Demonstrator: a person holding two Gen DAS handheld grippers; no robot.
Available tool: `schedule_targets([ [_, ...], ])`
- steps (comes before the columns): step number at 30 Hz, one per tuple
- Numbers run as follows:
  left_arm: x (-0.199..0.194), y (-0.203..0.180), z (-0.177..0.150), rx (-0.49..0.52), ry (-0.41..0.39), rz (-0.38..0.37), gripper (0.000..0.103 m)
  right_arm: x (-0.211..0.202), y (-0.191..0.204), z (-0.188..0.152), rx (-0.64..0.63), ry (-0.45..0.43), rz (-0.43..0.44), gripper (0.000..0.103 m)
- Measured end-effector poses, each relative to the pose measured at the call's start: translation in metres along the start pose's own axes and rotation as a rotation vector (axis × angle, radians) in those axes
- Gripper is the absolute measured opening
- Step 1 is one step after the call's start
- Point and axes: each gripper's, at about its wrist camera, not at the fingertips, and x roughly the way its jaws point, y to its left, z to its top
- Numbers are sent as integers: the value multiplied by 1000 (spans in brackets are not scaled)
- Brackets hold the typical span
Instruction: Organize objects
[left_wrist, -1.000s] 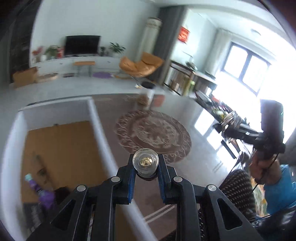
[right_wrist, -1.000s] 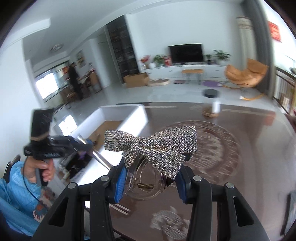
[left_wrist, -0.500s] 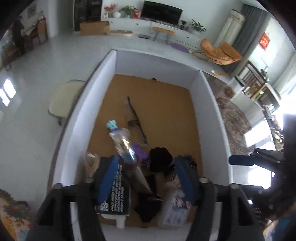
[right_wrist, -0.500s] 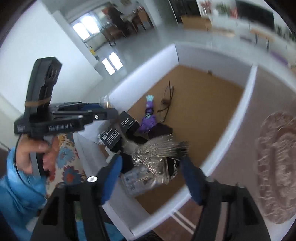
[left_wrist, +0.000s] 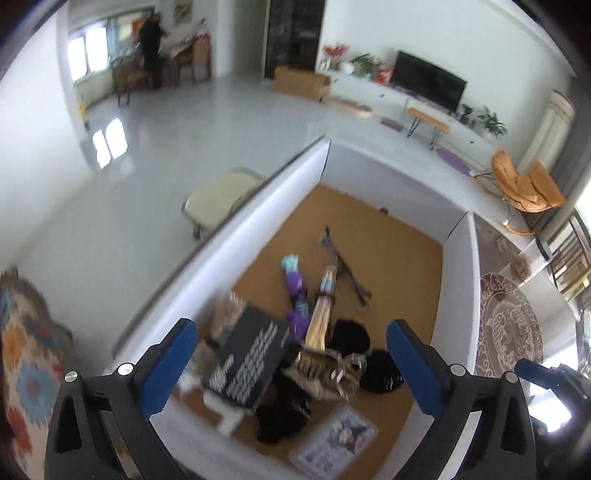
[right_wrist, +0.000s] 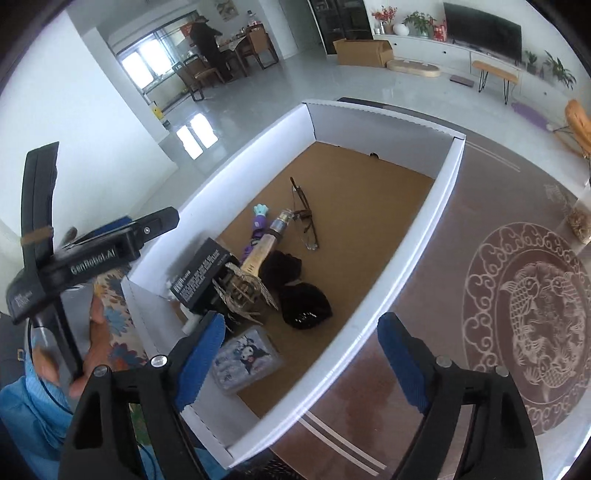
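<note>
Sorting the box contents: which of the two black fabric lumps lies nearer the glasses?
The black lump beside the gold tube lies nearer the glasses; the other black lump sits closer to the box's near end, by the cartoon card pack.

White box on a dark brown surface

The glossy brown surface (right_wrist: 424, 332), printed with a pale round fish pattern (right_wrist: 532, 325), carries a large open white box (right_wrist: 439, 206) with a tan cardboard floor. Standing directly on the surface near its far edge is a small clear jar (right_wrist: 580, 225); the box sits at the surface's left side, its long wall beside the pattern.
</note>
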Motion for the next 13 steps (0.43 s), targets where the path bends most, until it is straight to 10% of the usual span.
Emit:
schedule_targets([
  [13,3,-13,-24,56,-33,114,103,10,3,-11,-27,1,-5,85],
])
